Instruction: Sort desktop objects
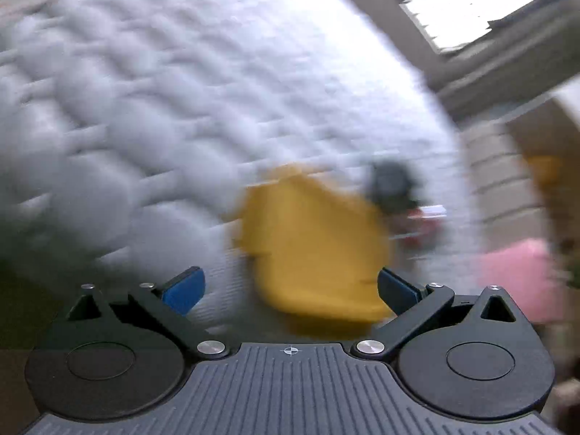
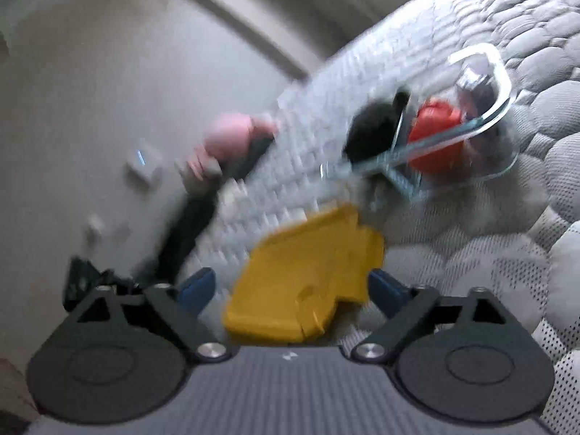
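A flat yellow plastic piece [image 1: 311, 246] lies on the white quilted mattress [image 1: 163, 90], close in front of my left gripper [image 1: 290, 286], which is open with its blue pads on either side of the piece's near end. In the right wrist view the same yellow piece [image 2: 304, 282] lies between the open blue pads of my right gripper [image 2: 293, 290]. A clear organizer tray [image 2: 485, 116] beyond it holds a black object [image 2: 377, 130], a red object [image 2: 435, 137] and a silvery item [image 2: 471, 79]. Both views are motion-blurred.
A pink-sleeved arm [image 2: 228, 137] reaches along the mattress edge at left; pink also shows in the left wrist view [image 1: 518, 275]. A grey wall [image 2: 108, 72] with switch plates lies beyond. A bright window [image 1: 471, 0] is at upper right.
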`<state>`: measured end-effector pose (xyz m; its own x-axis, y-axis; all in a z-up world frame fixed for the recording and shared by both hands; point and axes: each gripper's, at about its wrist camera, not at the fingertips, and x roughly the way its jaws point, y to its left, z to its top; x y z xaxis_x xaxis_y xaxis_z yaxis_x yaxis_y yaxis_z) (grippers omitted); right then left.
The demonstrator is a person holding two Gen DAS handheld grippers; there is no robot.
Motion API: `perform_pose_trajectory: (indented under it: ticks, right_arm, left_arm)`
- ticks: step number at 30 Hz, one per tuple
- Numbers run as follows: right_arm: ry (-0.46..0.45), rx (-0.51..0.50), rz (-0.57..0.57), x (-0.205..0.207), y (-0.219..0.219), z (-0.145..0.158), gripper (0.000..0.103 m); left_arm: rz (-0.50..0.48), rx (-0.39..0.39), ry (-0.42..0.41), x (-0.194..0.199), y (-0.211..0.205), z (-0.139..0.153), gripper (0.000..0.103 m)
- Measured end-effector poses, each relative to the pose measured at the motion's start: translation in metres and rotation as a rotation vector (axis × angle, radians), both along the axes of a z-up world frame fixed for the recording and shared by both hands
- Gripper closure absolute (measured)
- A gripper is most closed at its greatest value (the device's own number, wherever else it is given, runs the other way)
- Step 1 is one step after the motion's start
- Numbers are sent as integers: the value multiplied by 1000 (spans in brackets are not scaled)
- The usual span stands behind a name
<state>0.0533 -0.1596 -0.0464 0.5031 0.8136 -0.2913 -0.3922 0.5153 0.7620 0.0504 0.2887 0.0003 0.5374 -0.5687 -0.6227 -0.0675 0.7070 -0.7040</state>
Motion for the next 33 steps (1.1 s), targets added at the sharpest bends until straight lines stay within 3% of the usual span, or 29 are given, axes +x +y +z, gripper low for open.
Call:
perform_pose_trajectory:
  ticks: [2, 5, 6, 10, 15, 17, 20, 23, 25, 28, 29, 33]
  right_arm:
    - [-34, 29, -29, -3, -8, -1, 4]
    - [-22, -92, -44, -2, -5, 4, 5]
    - [-4, -104, -20, -2, -6, 4, 10]
    - [74, -53, 32, 9, -12, -3, 17]
    - [65, -117, 5, 26, -6, 2, 20]
    - [106, -130, 23, 36, -2, -1, 24]
    - [191, -173, 56, 55, 12, -10, 29]
    - [233, -183, 93, 68, 31, -18, 26]
    - [215, -204, 97, 70, 45, -18, 20]
    - [218, -214, 94, 76, 59, -17, 19]
    - [221, -216, 85, 77, 61, -17, 22]
    - [211, -271, 26, 75, 61, -19, 63]
  left_arm:
    - [-75, -117, -31, 13, -6, -6, 0]
    - [-91, -205, 70, 29, -12, -26, 0]
    - [-94, -234, 86, 31, -10, -36, 0]
    - [-96, -353, 81, 39, -11, -58, 0]
    - [-117, -324, 53, 28, -9, -55, 0]
    - [-119, -301, 42, 21, -3, -54, 0]
    - [-95, -268, 96, 23, -1, -67, 0]
    - [-86, -302, 121, 29, 3, -76, 0]
    - [-93, -312, 109, 34, 5, -74, 0]
    - [-87, -300, 118, 44, 2, -74, 0]
    - [-83, -290, 117, 47, 0, -72, 0]
    - [-68, -242, 106, 57, -6, -67, 0]
